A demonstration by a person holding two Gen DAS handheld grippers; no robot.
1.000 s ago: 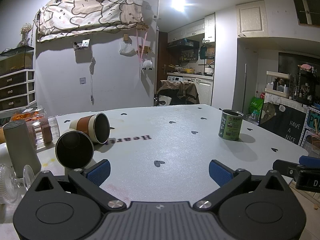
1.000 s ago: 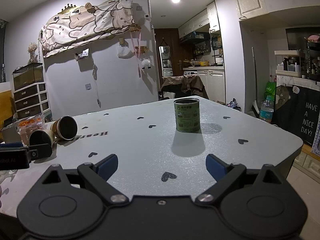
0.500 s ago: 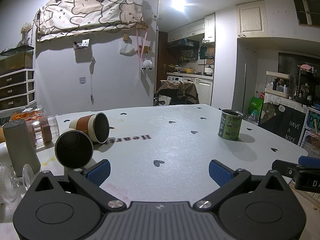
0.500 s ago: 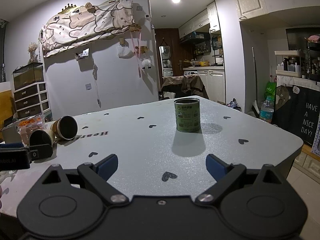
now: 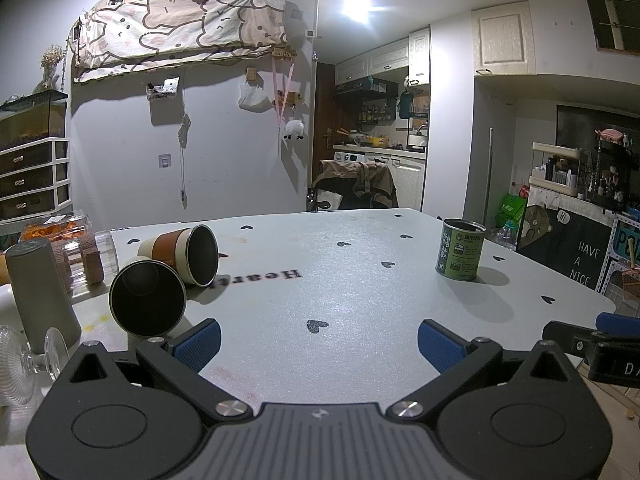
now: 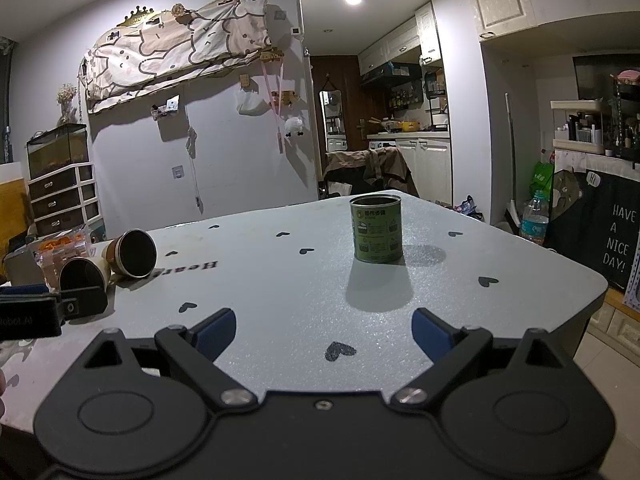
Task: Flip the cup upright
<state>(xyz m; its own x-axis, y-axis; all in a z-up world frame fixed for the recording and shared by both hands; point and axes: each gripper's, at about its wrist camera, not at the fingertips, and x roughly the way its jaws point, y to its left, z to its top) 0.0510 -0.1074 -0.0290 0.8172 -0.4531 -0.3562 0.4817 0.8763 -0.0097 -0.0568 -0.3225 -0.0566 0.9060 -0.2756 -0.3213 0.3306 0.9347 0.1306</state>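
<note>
Two paper cups lie on their sides on the grey table, mouths toward me. The nearer cup (image 5: 147, 300) lies just beyond my left gripper's left finger. The brown-sleeved cup (image 5: 182, 249) lies behind it. Both also show in the right wrist view, the nearer cup (image 6: 82, 276) and the sleeved cup (image 6: 134, 253). My left gripper (image 5: 318, 342) is open and empty, low over the table. My right gripper (image 6: 324, 330) is open and empty, facing a green tin can (image 6: 376, 229).
The green can (image 5: 462, 250) stands upright at the right of the table (image 5: 340, 296). A grey cylinder (image 5: 42, 292), a clear glass (image 5: 20, 360) and a snack box (image 5: 60, 232) crowd the left edge. The table's right edge drops to the floor.
</note>
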